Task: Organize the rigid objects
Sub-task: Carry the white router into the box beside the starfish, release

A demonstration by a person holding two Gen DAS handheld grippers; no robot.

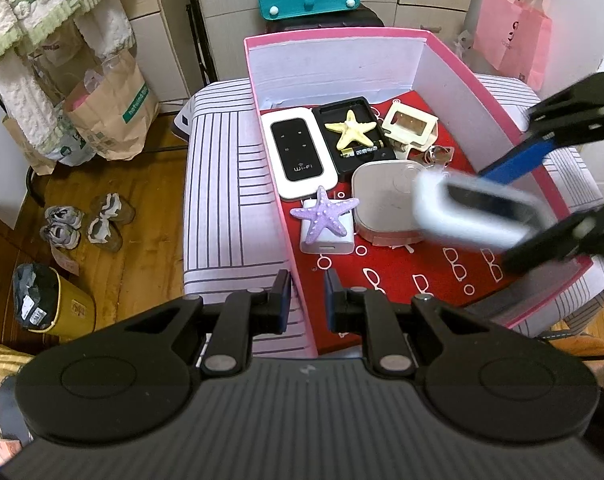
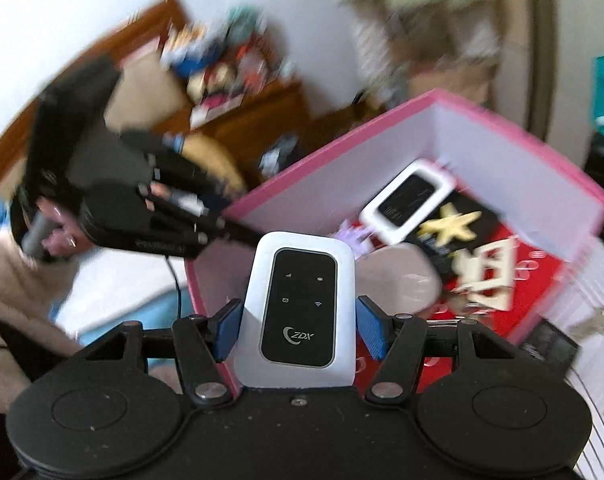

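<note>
Left wrist view is bright and crisp with soft, even indoor light (only the router [image 1: 474,212] smears). Right wrist view is heavily motion-blurred, with fisheye bending at both edges.

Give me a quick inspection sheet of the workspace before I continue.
Surface: striped cushion bearing a pink box.
Job's things: in box, WiFi router, yellow starfish, purple starfish, battery, grey case.
Clutter: cream frame.
Claws: left claw nearly shut astride the box wall; right claw holds second router.
Cables: thin black cable.
Surroundings: shoes, paper bags.
</note>
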